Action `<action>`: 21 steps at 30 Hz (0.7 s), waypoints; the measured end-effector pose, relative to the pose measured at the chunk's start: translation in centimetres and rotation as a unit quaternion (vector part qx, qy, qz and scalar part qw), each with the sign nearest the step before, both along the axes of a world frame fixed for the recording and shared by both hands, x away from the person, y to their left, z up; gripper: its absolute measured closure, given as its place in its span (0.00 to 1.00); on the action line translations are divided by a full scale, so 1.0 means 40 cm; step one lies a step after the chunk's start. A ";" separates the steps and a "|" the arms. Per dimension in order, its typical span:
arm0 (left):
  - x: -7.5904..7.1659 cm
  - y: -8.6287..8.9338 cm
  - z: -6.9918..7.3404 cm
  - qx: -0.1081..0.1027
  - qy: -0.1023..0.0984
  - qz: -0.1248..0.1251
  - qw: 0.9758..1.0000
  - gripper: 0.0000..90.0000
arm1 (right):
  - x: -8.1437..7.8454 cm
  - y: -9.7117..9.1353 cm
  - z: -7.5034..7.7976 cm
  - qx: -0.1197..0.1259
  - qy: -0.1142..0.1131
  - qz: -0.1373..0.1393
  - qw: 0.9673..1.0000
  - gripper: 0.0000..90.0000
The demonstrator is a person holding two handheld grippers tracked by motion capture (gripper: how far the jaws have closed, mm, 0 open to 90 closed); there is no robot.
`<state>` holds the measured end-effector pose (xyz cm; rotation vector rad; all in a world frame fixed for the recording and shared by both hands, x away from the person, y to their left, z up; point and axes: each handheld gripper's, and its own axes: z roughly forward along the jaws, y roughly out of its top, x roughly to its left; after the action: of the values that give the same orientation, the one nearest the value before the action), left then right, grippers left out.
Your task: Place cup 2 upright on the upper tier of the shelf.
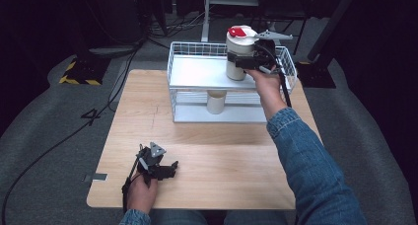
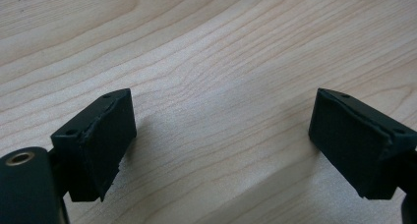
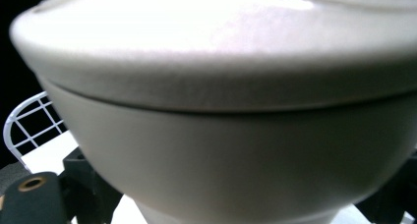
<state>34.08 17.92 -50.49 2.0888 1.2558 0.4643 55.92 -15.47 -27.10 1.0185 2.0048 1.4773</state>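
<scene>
— So, from the high view, where is the work?
— My right gripper (image 1: 252, 62) holds the cream cup with the red-marked lid (image 1: 238, 52) at the right of the wire rack's (image 1: 197, 50) upper shelf; I judge I'm setting it down there, and whether its base touches yet I cannot tell. A second cup (image 1: 215, 101) stands on the lower shelf. My left gripper (image 1: 165, 169) rests on the worktop (image 1: 217, 161), well apart.
— And the left gripper view?
— Jaws apart, with bare wood between them.
— The right gripper view?
— The cup (image 3: 236, 135) sits between my jaws, clamped at both sides. Next I'd need it standing flat on the shelf before letting go, then back off without tipping it.
</scene>
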 end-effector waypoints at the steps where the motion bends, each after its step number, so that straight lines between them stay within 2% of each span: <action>1: 0.000 0.000 0.000 0.000 0.000 0.000 1.000 0.12 | 0.001 -0.001 -0.003 -0.001 0.001 -0.001 1.000 0.13; 6: 0.001 -0.002 0.000 0.001 0.002 -0.001 1.000 0.11 | 0.004 -0.006 -0.014 0.006 0.001 -0.004 1.000 0.13; 16: 0.004 -0.006 -0.002 0.004 0.007 -0.006 1.000 0.06 | -0.001 -0.009 -0.020 -0.001 -0.011 0.004 1.000 0.13; 18: 0.006 -0.008 -0.002 0.007 0.013 -0.008 1.000 0.01 | -0.001 -0.009 -0.019 -0.002 -0.008 0.003 1.000 0.13; 21: 0.006 -0.008 -0.002 0.007 0.013 -0.008 1.000 0.00 | 0.000 -0.008 -0.017 -0.005 -0.007 0.004 1.000 0.12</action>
<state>34.32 17.60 -50.59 2.1206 1.2544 0.4407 55.91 -15.80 -27.80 0.9941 2.0074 1.4725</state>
